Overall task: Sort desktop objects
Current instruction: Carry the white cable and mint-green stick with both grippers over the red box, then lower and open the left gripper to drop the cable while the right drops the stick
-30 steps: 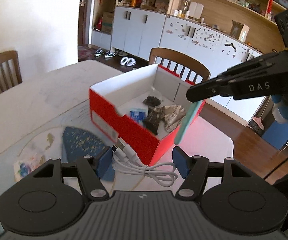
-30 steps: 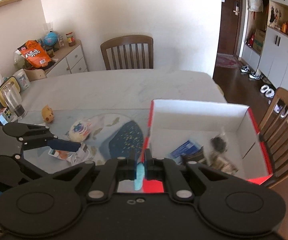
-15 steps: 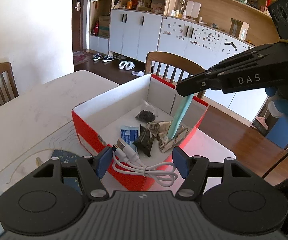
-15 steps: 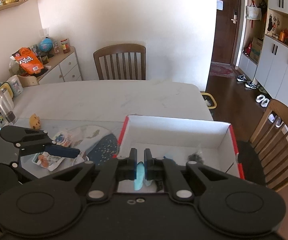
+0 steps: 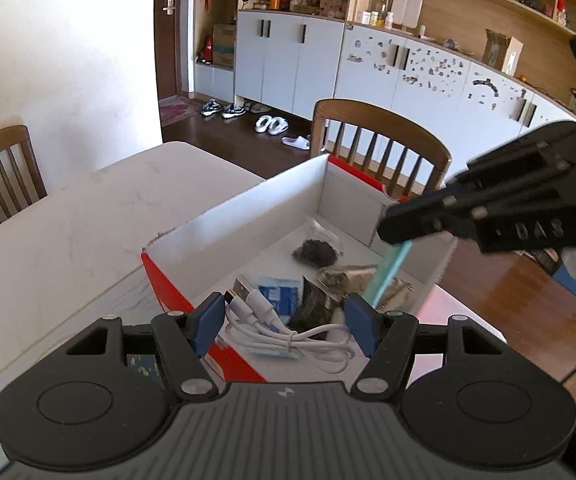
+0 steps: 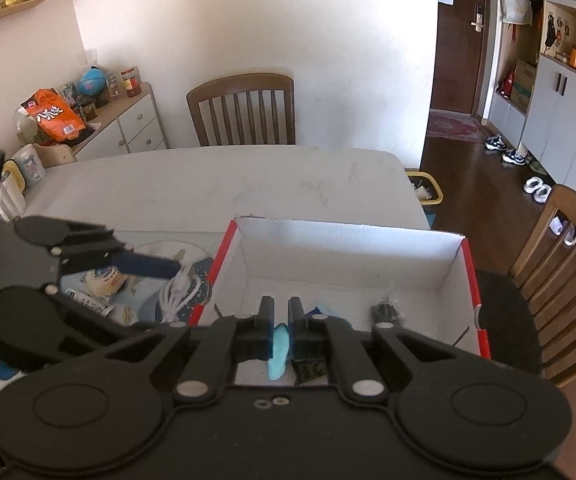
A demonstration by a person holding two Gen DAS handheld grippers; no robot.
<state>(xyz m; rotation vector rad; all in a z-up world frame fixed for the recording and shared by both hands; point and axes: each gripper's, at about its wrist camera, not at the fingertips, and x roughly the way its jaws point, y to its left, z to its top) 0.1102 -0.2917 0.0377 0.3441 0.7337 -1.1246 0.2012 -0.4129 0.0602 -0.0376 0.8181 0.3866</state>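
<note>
A red box with white inside (image 5: pixel 248 216) stands on the table; it also shows in the right wrist view (image 6: pixel 348 244). It holds a blue packet (image 5: pixel 278 298), a dark clump (image 5: pixel 314 252) and wrappers. My left gripper (image 5: pixel 284 322) is shut on a coiled white cable (image 5: pixel 288 336) and holds it over the box's near edge. My right gripper (image 6: pixel 281 320) is shut on a flat teal object (image 6: pixel 279 350) and holds it upright over the box; the object also shows in the left wrist view (image 5: pixel 390 274).
A white marble table (image 6: pixel 228 184) with wooden chairs (image 6: pixel 244 112) around it. A patterned mat with loose packets (image 6: pixel 100 280) lies left of the box. A chair (image 5: pixel 380 140) stands behind the box. The table edge and wooden floor are to the right.
Both grippers moved forward over the box. The cable now hangs above the box's near edge, and the teal object went from outside the box wall to above its inside.
</note>
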